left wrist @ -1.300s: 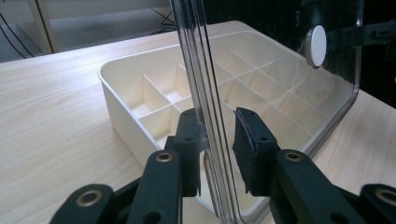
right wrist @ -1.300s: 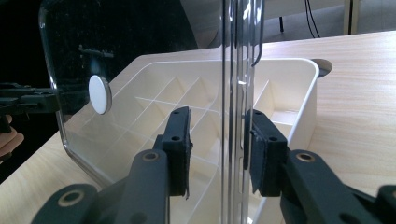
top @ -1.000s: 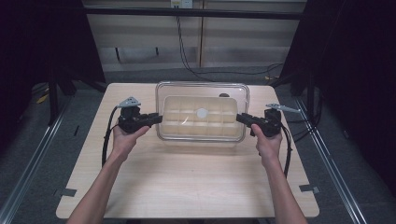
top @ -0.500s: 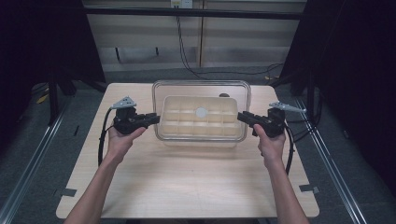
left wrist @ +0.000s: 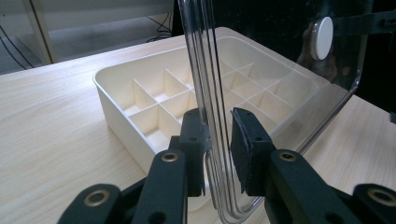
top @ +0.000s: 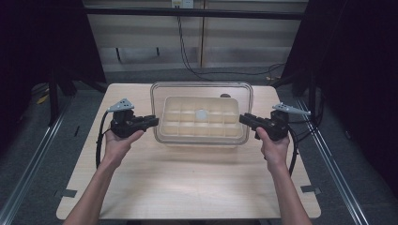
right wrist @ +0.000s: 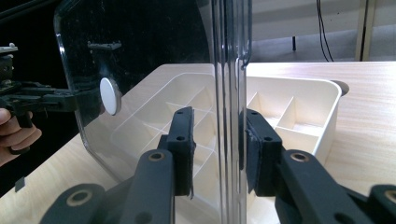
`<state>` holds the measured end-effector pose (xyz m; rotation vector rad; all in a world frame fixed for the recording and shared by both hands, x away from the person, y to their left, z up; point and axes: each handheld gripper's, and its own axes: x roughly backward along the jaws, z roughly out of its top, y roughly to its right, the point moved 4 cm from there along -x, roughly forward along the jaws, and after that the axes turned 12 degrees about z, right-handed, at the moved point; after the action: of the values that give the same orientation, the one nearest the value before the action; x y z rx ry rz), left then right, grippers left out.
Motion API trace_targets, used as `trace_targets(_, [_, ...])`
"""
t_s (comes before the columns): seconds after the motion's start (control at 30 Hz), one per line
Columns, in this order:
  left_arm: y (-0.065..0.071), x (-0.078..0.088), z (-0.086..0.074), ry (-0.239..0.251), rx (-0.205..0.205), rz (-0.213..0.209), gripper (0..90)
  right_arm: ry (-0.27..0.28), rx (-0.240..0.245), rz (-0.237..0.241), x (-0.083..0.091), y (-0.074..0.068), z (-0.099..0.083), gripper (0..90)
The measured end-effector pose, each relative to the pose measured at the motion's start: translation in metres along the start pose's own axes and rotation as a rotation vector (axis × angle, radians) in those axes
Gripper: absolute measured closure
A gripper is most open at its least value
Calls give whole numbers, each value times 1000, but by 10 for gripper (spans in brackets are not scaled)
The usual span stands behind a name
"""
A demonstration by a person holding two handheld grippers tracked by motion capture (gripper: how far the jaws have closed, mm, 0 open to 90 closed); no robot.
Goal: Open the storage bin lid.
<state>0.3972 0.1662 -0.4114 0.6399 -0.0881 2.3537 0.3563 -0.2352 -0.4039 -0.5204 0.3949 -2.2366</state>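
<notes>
A clear plastic lid point(top: 202, 87) with a white round knob point(top: 202, 114) hangs level just above a cream tray point(left wrist: 116, 100) divided into several empty compartments. My left gripper point(top: 154, 121) is shut on the lid's left rim, which runs edge-on between its jaws in the left gripper view point(left wrist: 218, 135). My right gripper point(top: 243, 118) is shut on the opposite rim point(right wrist: 217, 135). The tray point(right wrist: 322, 112) stands on the wooden table point(top: 187, 183), seen partly through the lid. The left gripper point(right wrist: 42, 100) and its hand also show far off in the right gripper view.
The tray sits toward the table's far edge. Bare wood lies in front of it and at both sides. Cables trail from both grippers, and more hang behind the table. Dark floor and metal rails border the table.
The lid looks slightly larger and both grippers stand a little farther apart in the high view, so the lid has risen a little off the tray.
</notes>
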Motion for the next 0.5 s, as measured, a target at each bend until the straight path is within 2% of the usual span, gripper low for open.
trace_targets(0.17, [3,3,-4,-7,-4,3,749,-15,-22,-2,1,0,-2,669])
trace_targets(0.4, [0,9,-13,-19,1,-3,751,-33,4,3,-1,-9,-5,674])
trace_targets(0.5, [0,11,-15,-23,-5,9,752,-46,8,9,-2,-12,-6,676])
